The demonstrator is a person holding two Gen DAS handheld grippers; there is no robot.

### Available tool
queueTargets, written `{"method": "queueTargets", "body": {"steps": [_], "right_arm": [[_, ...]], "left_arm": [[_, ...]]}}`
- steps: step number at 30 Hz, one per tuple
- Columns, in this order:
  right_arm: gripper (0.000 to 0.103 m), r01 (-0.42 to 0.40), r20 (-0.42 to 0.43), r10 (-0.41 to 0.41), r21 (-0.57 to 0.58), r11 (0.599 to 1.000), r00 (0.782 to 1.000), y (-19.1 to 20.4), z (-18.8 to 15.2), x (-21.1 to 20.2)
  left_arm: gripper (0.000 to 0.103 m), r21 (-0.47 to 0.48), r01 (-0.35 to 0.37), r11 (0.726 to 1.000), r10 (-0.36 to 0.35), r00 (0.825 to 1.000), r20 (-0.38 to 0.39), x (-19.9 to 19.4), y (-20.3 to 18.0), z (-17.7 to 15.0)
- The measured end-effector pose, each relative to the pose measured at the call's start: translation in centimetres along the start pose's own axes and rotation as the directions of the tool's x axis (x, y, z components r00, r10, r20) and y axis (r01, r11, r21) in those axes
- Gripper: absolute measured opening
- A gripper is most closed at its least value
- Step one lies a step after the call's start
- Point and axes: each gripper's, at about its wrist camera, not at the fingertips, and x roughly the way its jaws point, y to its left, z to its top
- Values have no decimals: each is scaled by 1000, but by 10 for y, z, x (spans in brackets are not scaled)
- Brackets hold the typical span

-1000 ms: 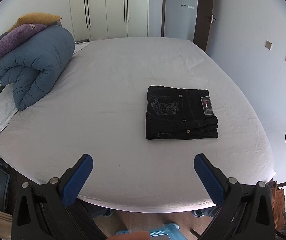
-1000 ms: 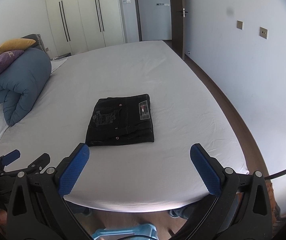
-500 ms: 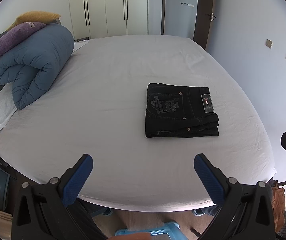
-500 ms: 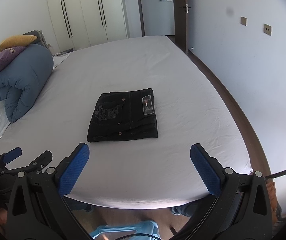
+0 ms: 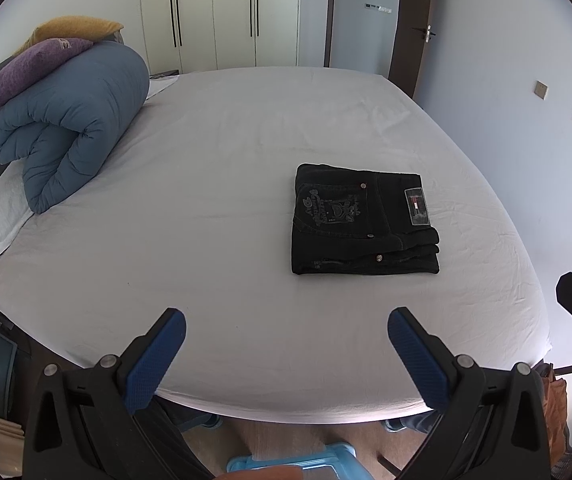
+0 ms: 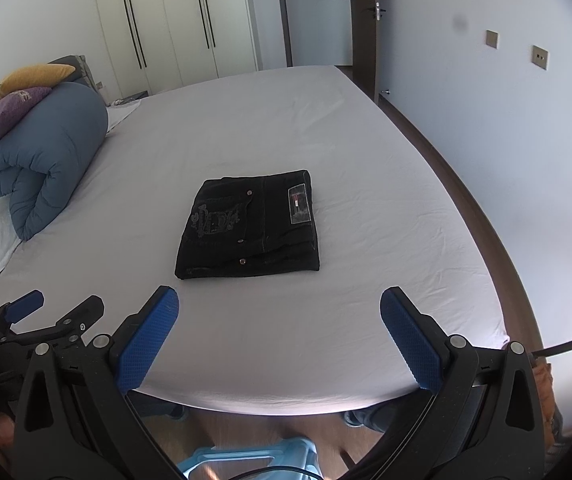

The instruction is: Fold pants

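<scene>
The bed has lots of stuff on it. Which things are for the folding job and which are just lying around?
For the job:
- black pants, folded flat on the bed sheet
- left tool, open
- right tool, open

Just lying around:
- rolled blue blanket
- purple pillow
- yellow pillow

Both wrist views face across bed [image 5: 222,208] from its foot, sharing pants [image 6: 252,226]

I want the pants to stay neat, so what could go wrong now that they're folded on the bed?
Two things might happen. The black jeans form a thick stack with loose layers at the near edge, so a bump from either open gripper, left or right, could make them slide apart. The white sheet is wrinkled around them, and tugging it would likely shift the pile.
</scene>
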Motion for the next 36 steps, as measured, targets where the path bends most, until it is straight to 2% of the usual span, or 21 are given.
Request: {"method": "queueTargets", "body": {"steps": [36], "right_arm": [[103,-6,-10,6,3,1000,1000,5,-4,2]], "left_arm": [[103,1,1,1000,-1,1000,-3,1,1,0]]}}
